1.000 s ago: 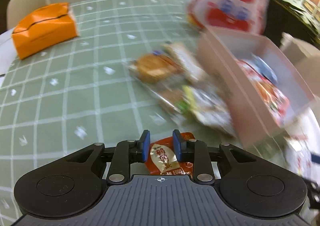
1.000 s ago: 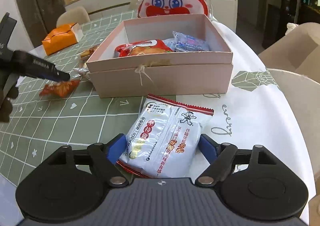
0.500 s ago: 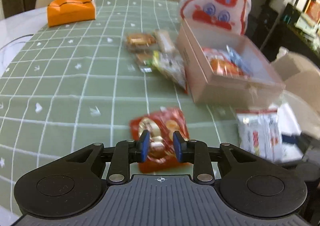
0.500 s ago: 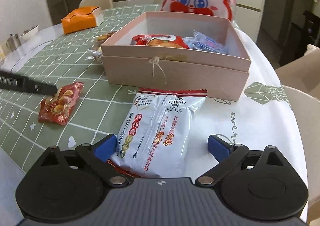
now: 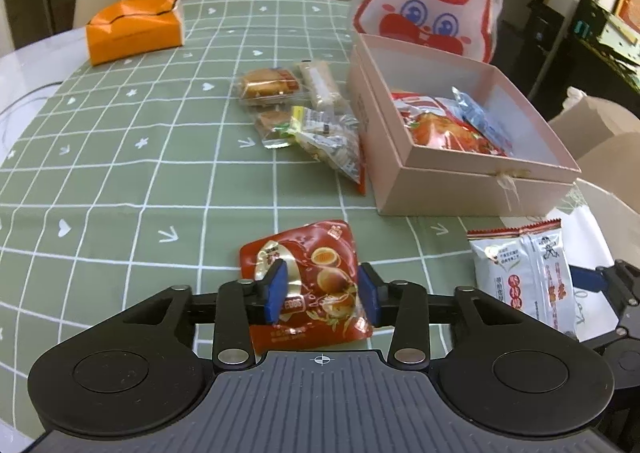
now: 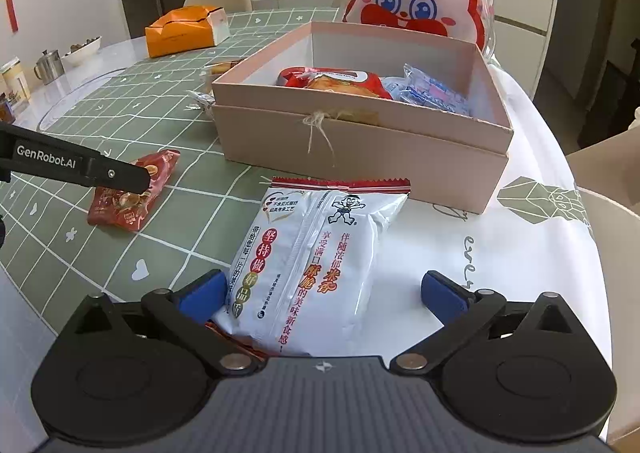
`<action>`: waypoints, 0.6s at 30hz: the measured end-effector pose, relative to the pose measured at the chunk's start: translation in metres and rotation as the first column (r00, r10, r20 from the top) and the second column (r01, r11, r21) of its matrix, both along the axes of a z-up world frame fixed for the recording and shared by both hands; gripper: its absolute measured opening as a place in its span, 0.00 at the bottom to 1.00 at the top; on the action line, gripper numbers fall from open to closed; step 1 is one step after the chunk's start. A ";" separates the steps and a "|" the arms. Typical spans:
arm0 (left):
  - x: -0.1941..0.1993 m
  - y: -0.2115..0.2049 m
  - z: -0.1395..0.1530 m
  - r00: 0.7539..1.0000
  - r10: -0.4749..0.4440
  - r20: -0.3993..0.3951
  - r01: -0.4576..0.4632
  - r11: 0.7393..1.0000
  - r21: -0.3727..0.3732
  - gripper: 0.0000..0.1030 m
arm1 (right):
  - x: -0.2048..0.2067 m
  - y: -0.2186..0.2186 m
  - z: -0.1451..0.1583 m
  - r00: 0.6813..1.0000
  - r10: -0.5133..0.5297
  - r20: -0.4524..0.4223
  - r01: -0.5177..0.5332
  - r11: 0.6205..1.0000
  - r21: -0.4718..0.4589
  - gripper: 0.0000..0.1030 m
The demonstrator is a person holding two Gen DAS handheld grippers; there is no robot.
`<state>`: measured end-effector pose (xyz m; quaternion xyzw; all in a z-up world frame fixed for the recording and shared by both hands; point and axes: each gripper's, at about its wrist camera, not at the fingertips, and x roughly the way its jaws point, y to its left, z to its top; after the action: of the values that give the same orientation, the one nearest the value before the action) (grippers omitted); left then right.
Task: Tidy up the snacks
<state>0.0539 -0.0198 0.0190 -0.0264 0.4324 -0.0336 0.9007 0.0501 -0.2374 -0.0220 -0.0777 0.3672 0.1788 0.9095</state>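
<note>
Snacks lie loose on the green checked surface (image 5: 120,181) beside the pink box (image 6: 360,149), which already holds a red packet and a blue one. Left tool (image 5: 322,295): jaws have just been opening, released, with the red packet (image 5: 308,273) lying flat between them. Right tool (image 6: 320,295): jaws have just spread wide, released, around the white packet (image 6: 316,253). Only the left view shows the small wrapped snacks (image 5: 296,113) behind the box; only the right view shows the metal cup (image 6: 48,67).

Snack pile (image 6: 208,93) mostly hidden behind pink box (image 6: 360,141)
</note>
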 end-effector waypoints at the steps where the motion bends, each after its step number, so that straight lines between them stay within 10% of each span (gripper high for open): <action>1: 0.000 -0.002 0.000 1.000 -0.013 0.001 0.013 1.000 0.003 0.53 | 0.000 0.000 0.000 1.000 0.000 0.003 0.000 1.000 0.002 1.00; 6: 0.002 -0.012 -0.002 0.996 -0.090 -0.020 0.089 0.995 -0.042 0.80 | -0.002 -0.001 -0.001 1.000 -0.001 0.018 0.000 1.000 0.009 1.00; 18: 0.010 0.003 -0.001 0.999 0.041 -0.016 -0.040 0.995 0.089 0.77 | -0.007 -0.003 -0.004 0.999 -0.005 0.047 0.004 1.000 0.020 1.00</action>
<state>0.0636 -0.0170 0.0185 0.0047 0.4408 0.0042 0.8976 0.0434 -0.2408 -0.0263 -0.0721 0.3441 0.1787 0.9190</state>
